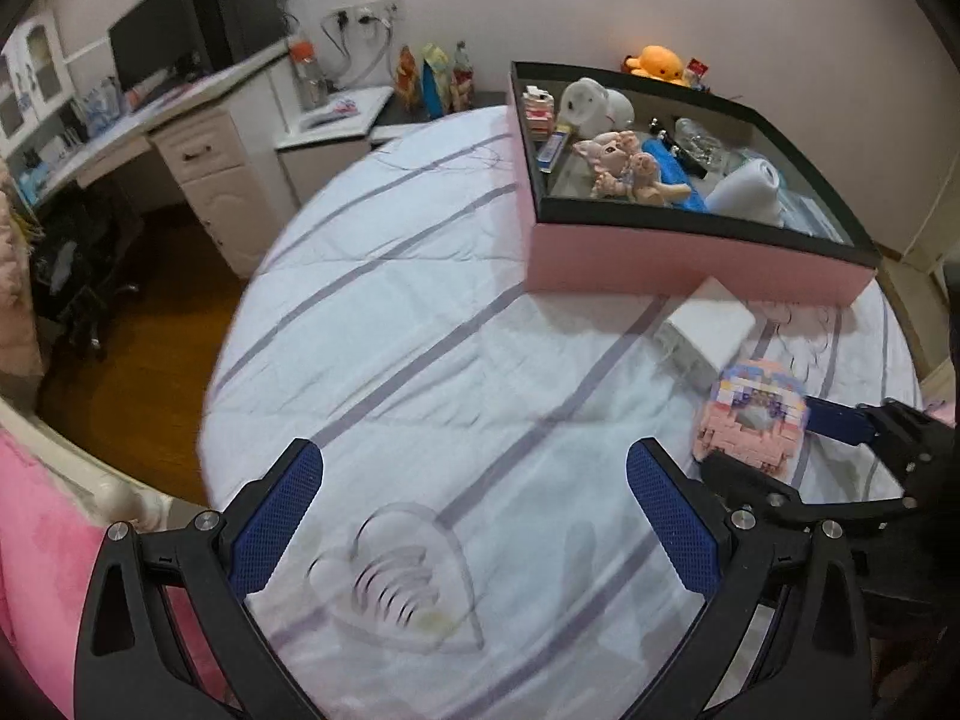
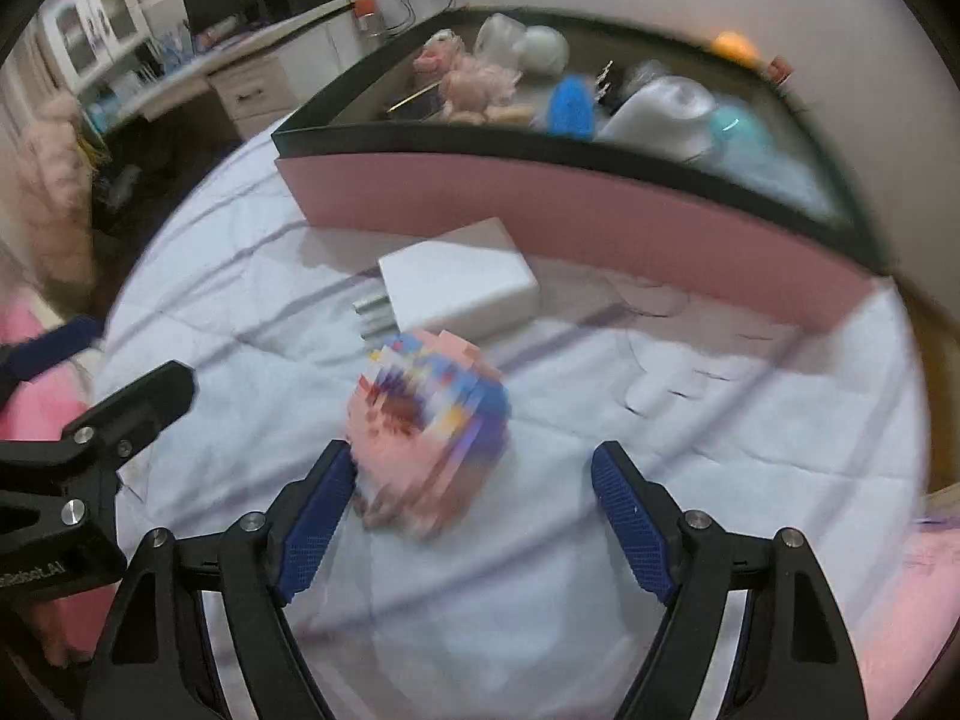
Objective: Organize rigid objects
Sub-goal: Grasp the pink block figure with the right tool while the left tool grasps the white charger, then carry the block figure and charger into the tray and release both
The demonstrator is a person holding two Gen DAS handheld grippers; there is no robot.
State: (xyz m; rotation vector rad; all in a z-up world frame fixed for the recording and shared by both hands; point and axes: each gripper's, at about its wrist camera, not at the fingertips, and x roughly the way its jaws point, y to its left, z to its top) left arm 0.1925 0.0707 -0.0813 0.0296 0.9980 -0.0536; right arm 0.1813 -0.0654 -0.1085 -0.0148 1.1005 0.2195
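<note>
A pink block-built model [image 2: 429, 426] sits on the white, purple-striped bedsheet [image 1: 420, 324], a chunky lump of small bricks, mostly pink with white, blue, purple and yellow pieces on its upper face; motion blur hides finer detail. The right gripper [image 2: 474, 516] hangs over it, fingers spread wide. The left blue pad [image 2: 315, 531] is just beside or touching the model's edge, cannot tell which; the right pad [image 2: 633, 531] stands clear of it. Nothing is clamped. Just behind the model lies a white power adapter [image 2: 462, 282], flat on the sheet with metal prongs toward the left, near the model but apart from it. Behind the adapter runs the pink-sided, black-rimmed box [image 2: 570, 216], its wall close to the adapter. Inside the box: a pink doll [image 1: 624, 165], a white plush [image 1: 594, 102], a blue item [image 1: 669, 177], a white roll [image 1: 747, 189], small cartons [image 1: 537, 111]. An orange plush [image 1: 657, 63] sits beyond the box against the wall. The left gripper [image 1: 474, 519] hovers over the sheet to the left of the model, fingers wide apart and empty, above a clear heart-shaped acrylic piece [image 1: 402, 579] lying flat on the sheet. Farther left, off the bed: a white desk [image 1: 198, 138] with a dark monitor [image 1: 153, 39], wooden floor [image 1: 150, 330].
</note>
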